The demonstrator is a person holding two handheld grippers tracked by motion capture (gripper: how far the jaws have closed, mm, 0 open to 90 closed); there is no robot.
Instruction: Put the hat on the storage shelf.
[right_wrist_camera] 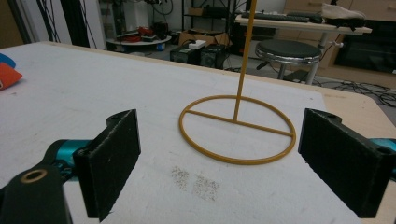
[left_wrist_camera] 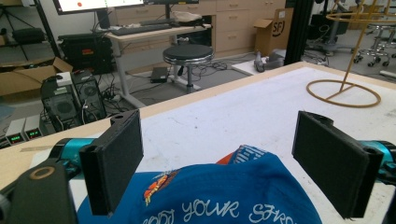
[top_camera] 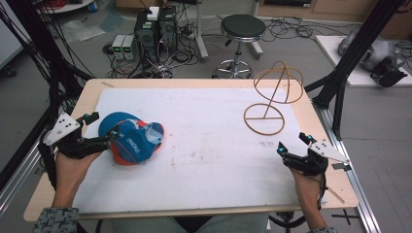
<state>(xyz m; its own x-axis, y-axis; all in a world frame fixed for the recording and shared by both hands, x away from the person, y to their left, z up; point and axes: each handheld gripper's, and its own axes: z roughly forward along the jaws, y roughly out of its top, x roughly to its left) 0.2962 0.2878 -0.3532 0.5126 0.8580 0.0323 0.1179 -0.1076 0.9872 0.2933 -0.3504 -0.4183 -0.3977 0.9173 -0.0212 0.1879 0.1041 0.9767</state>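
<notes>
We are viewing a white mat (top_camera: 204,145) covering a wooden table (top_camera: 311,111). A blue cap (top_camera: 130,138) with orange parts and white lettering is lying crumpled at the mat's left side. The left gripper (top_camera: 104,130) is hovering at the cap; in the left gripper view its jaws are standing wide apart, straddling the crown and grasping nothing. The right gripper (top_camera: 294,144) is resting near the right edge, jaws likewise spread and empty, facing a yellow wire stand (top_camera: 269,99), whose ring base is lying flat on the mat.
</notes>
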